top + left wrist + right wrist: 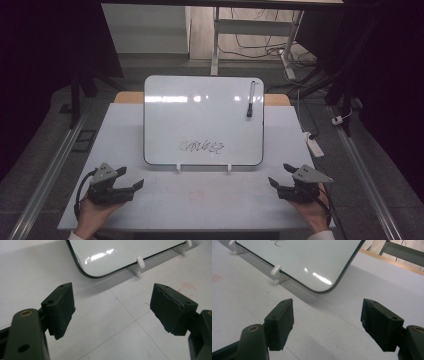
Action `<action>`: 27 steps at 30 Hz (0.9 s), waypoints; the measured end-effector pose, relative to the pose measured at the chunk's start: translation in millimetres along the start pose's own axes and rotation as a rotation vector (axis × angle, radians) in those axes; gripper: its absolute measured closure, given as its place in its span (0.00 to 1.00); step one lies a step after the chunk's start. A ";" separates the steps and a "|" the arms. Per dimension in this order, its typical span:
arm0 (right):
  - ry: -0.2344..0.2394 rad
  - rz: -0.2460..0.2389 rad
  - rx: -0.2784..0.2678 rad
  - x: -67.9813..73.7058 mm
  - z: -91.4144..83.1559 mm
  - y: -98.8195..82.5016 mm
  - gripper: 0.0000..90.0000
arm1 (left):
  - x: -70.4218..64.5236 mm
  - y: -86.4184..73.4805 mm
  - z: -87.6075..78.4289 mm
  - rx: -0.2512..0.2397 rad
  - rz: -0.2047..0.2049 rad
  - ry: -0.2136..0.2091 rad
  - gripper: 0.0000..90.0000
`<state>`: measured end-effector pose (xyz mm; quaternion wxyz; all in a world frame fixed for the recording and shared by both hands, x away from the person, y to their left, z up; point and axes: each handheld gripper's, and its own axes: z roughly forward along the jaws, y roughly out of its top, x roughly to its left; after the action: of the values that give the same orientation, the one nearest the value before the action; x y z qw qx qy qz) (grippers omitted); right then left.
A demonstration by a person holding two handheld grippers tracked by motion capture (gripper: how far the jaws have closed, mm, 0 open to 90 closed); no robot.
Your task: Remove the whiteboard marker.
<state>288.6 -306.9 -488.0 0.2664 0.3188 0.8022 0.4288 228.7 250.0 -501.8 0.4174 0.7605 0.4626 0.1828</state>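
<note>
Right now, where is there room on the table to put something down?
The widest bare patch is the table strip in front of the whiteboard, between the open left gripper and the open right gripper. Narrower bare strips run along the board's left and right sides. The middle is taken up by the board, with a marker on its upper right.

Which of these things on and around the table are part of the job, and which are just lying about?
Part of the job:
- whiteboard with black scribble
- marker stuck on the board
- left gripper and right gripper, both open

Lying about:
- power strip
- cables on the floor
</note>
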 end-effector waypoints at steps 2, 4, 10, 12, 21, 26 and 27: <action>-0.003 -0.003 -0.001 1.0 0.7 -0.5 0.29 | -0.1 0.1 0.9 0.004 0.004 -0.001 0.23; -0.003 -0.005 0.002 2.1 1.1 -0.7 0.29 | 0.0 -0.1 2.2 0.008 0.001 -0.010 0.23; -0.001 0.009 0.007 3.9 0.9 0.7 0.30 | 2.0 -0.9 5.2 0.012 -0.003 -0.002 0.23; -0.001 0.011 0.004 4.0 0.9 1.6 0.30 | 3.0 -0.1 6.6 0.015 -0.009 0.000 0.23; 0.008 0.066 -0.033 3.1 -2.3 35.2 0.32 | 4.3 4.9 11.1 0.031 0.023 0.000 0.23; -0.016 0.083 -0.037 -0.7 6.9 78.8 0.33 | 1.0 3.4 11.9 0.039 0.041 0.001 0.24; -0.024 0.089 -0.037 -1.9 9.8 86.8 0.34 | -0.2 1.9 12.2 0.045 0.047 0.000 0.24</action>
<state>321.3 -266.0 -418.0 0.2625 0.3547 0.7759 0.4510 237.8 243.7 -507.3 0.3956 0.7803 0.4488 0.1822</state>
